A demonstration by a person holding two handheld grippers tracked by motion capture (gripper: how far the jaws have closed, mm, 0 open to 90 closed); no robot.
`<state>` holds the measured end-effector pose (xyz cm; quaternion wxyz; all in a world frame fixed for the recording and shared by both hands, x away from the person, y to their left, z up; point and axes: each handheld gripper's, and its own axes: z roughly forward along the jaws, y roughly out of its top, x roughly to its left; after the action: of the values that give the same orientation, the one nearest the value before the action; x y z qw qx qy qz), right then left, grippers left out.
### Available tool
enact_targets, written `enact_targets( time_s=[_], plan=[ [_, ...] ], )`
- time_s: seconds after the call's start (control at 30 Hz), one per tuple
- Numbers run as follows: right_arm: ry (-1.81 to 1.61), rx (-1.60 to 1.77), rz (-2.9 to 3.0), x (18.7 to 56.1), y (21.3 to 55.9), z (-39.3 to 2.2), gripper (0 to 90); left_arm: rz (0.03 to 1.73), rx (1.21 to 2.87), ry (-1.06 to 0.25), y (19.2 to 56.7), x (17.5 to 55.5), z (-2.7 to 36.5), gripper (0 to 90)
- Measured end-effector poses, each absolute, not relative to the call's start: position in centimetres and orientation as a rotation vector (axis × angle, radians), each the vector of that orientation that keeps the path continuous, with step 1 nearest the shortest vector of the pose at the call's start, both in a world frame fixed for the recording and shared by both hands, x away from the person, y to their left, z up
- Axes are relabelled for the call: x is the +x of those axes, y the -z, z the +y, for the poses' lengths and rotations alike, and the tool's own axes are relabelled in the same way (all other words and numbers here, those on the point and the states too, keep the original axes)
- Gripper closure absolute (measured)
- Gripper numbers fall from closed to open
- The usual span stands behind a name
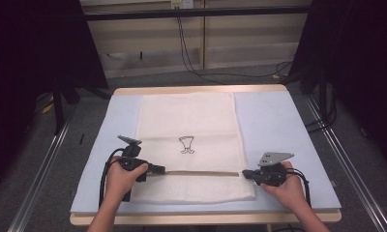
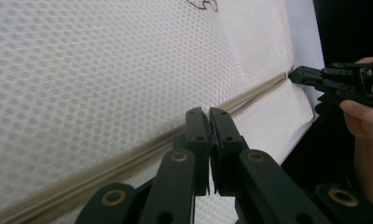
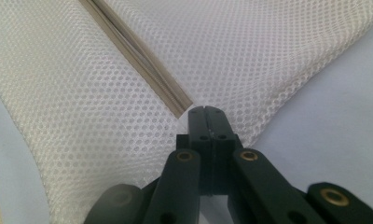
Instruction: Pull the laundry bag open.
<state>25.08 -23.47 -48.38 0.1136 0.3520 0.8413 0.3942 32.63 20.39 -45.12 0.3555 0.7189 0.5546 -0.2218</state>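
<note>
A white mesh bag [image 1: 189, 121] lies flat on a pale blue mat [image 1: 274, 125], with a small dark drawing [image 1: 186, 144] at its middle. A beige zipper [image 1: 201, 172] runs across the bag near the front edge. My left gripper [image 1: 161, 170] sits at the zipper's left end, jaws together on the zipper [image 2: 250, 95]; whatever sits between the pads is hidden. My right gripper [image 1: 245, 173] pinches the mesh at the zipper's right end [image 3: 138, 58], and the cloth [image 3: 82, 116] pulls taut toward the closed right gripper [image 3: 205, 109]. From the left gripper [image 2: 209, 111], the right gripper [image 2: 294, 74] shows farther off.
The mat covers a wooden table [image 1: 201, 90] whose front edge lies just below my hands. Dark curtains hang at both sides, cables [image 1: 186, 53] trail on the floor behind, and metal rails [image 1: 346, 154] run along each side of the table.
</note>
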Motion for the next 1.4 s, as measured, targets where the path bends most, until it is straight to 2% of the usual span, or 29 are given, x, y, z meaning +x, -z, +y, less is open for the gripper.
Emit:
enact_targets(
  time_s=[0.37,1.4],
  plan=[
    [-1.158,1.035,2.464,25.1,48.4,-23.5,90.0,1.452,1.831,0.557,44.8,32.5,22.5,87.5],
    [-1.156,1.033,2.469,25.1,48.4,-23.4,90.0,1.573,1.7,0.528,46.4,31.2,31.4,87.4]
  ],
)
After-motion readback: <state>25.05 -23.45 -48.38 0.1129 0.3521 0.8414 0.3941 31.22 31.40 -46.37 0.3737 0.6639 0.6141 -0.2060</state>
